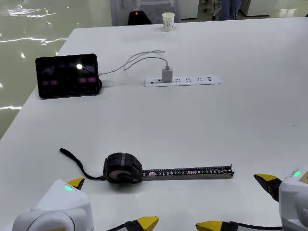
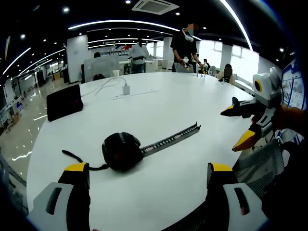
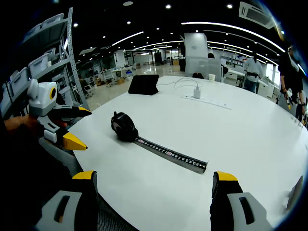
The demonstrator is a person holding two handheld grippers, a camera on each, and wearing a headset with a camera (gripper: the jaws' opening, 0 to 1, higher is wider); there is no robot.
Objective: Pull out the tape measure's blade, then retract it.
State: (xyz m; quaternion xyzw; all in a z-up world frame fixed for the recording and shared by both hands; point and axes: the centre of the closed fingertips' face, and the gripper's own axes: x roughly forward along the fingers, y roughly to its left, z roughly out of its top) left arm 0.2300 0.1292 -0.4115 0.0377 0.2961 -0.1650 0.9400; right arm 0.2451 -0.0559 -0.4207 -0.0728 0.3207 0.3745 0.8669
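tape measure (image 1: 122, 168) at 6 o'clock on table (image 1: 216, 125), blade (image 1: 190, 172) out toward 3 o'clock | left gripper (image 2: 147, 168) released, right gripper (image 3: 155, 176) released, both clear | likely retract step: steady tape measure, ease blade back slowly, avoid snap

We see the left gripper (image 1: 111, 202) and the right gripper (image 1: 236, 201) cut off by the bottom edge of the head view, the right one by the right edge too. In both gripper views the jaws' lower parts run out of the bottom of the picture. The numerals on the blade (image 1: 187, 172) are too small for us to read. We cannot make out what the tablet (image 1: 68, 75) screen displays through the glare, nor the print on the paper cup (image 1: 168, 21).
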